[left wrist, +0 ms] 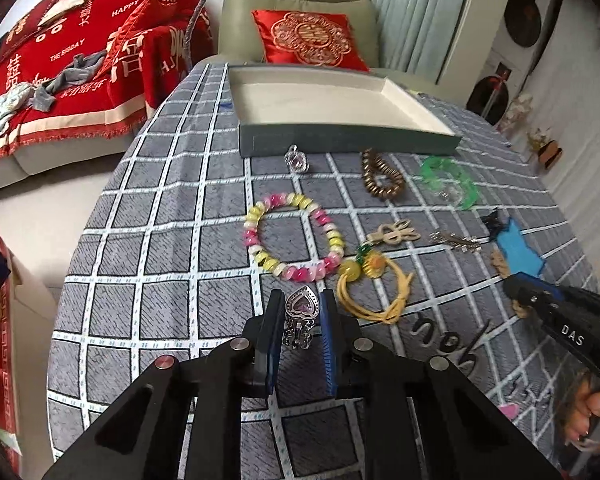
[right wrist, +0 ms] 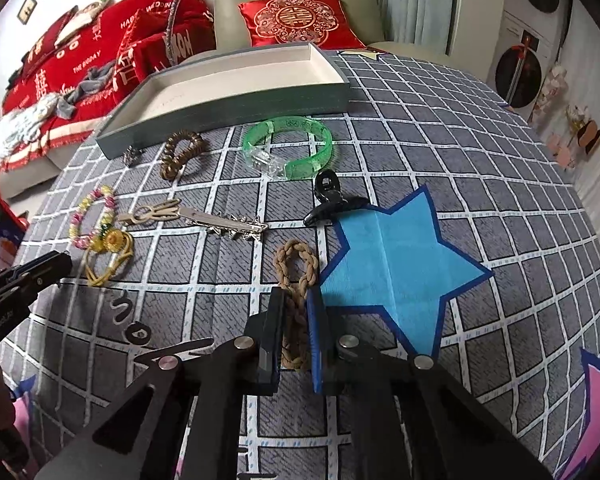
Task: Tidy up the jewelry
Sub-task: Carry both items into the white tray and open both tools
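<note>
Left claw [left wrist: 300, 300] clamped on a silver heart brooch [left wrist: 300, 307] with purple stone, low centre of its view; right claw [right wrist: 296, 300] closed on a tan braided cord loop [right wrist: 294, 280], blue star patch [right wrist: 396, 264] at 3 o'clock; beaded pink-yellow bracelet [left wrist: 294, 236] at 12 o'clock of the brooch; empty shallow grey box [left wrist: 340, 138] beyond; bench [left wrist: 160, 240] under grey checked cloth; red cushion [left wrist: 310, 38] on a pale armchair behind.

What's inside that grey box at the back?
The box shows only its bare white floor; nothing lies in it. Its near wall hides the floor strip just behind it.
</note>
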A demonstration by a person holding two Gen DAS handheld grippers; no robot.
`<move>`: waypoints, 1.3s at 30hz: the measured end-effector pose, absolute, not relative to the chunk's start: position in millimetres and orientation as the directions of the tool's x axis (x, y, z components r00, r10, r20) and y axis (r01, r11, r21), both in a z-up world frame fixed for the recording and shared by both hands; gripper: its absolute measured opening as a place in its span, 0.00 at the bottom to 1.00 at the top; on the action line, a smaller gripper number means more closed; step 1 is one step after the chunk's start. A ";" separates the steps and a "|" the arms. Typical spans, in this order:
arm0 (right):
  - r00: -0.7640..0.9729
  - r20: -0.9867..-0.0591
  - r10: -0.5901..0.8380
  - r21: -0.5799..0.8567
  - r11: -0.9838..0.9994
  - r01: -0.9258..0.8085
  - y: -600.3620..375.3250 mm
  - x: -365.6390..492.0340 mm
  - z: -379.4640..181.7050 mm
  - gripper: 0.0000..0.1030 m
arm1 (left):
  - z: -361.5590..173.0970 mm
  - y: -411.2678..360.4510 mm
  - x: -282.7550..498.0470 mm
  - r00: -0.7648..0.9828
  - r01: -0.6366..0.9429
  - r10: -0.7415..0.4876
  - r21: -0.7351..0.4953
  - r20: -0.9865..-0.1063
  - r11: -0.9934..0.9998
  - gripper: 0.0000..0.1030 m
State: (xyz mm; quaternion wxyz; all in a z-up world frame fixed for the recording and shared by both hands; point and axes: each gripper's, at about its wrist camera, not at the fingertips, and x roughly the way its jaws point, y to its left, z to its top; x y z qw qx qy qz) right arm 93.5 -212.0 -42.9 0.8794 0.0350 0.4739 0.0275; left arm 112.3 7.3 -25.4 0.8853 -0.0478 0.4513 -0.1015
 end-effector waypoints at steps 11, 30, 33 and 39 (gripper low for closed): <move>0.613 -0.759 0.219 0.238 0.970 -0.052 -219.3 113.5 15.5 0.12 | 34.7 8.6 129.4 0.627 0.204 -0.278 -0.191 -0.728 0.960 0.31; 0.635 -0.736 0.235 0.204 0.971 -0.123 -202.1 290.3 81.1 0.12 | 90.1 -26.8 308.5 0.696 0.200 -0.222 -0.112 -0.683 0.973 0.31; 0.620 -0.751 0.228 0.197 0.973 -0.119 -196.4 321.0 62.6 0.12 | 71.0 -28.9 339.0 0.682 0.176 -0.193 -0.098 -0.706 0.980 0.31; 0.582 -0.787 0.206 0.190 0.978 -0.089 -189.4 367.5 14.0 0.12 | 18.2 -27.8 381.7 0.624 0.127 -0.153 -0.094 -0.766 0.987 0.31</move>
